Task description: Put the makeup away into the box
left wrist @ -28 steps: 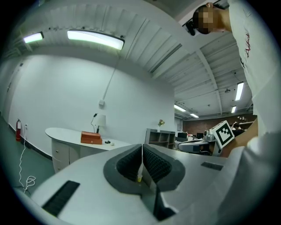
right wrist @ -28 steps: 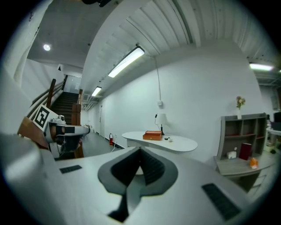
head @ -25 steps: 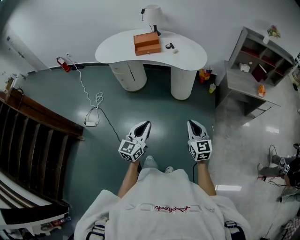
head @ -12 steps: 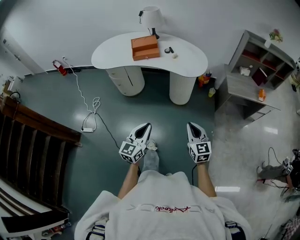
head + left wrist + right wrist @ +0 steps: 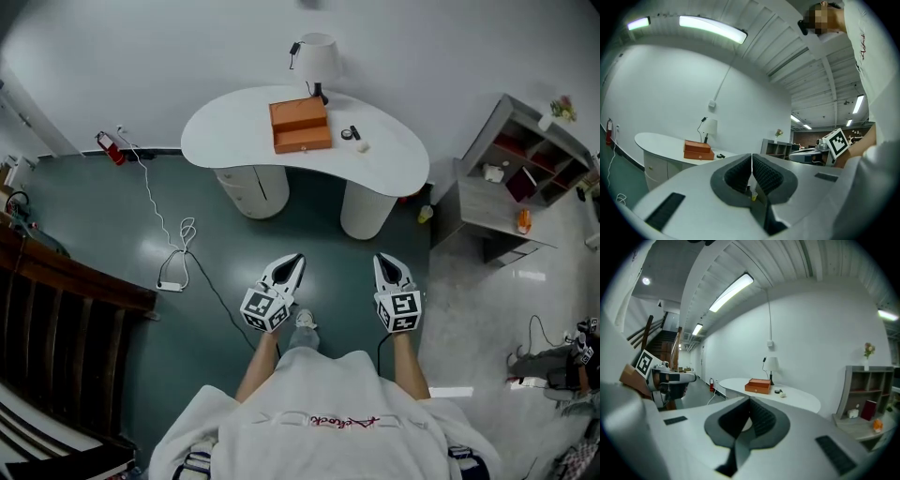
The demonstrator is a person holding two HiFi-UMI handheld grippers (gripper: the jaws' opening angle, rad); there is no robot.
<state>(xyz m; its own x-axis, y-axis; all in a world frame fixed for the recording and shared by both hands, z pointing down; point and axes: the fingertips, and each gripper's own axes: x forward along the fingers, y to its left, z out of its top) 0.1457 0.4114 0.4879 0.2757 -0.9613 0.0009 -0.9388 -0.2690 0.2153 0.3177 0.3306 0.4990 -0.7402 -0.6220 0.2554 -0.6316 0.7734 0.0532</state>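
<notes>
Both tongs, my left gripper point(image 5: 297, 257) & right gripper point(image 5: 384, 257), sit fully closed w/ nothing held, well apart from orange wooden box point(image 5: 301, 126) on white curved table point(image 5: 225, 131).

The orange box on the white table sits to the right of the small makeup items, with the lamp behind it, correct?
Not quite. The head view shows the orange box to the left of the small makeup items, not the right. It is on the white table, with the lamp behind it.
</notes>
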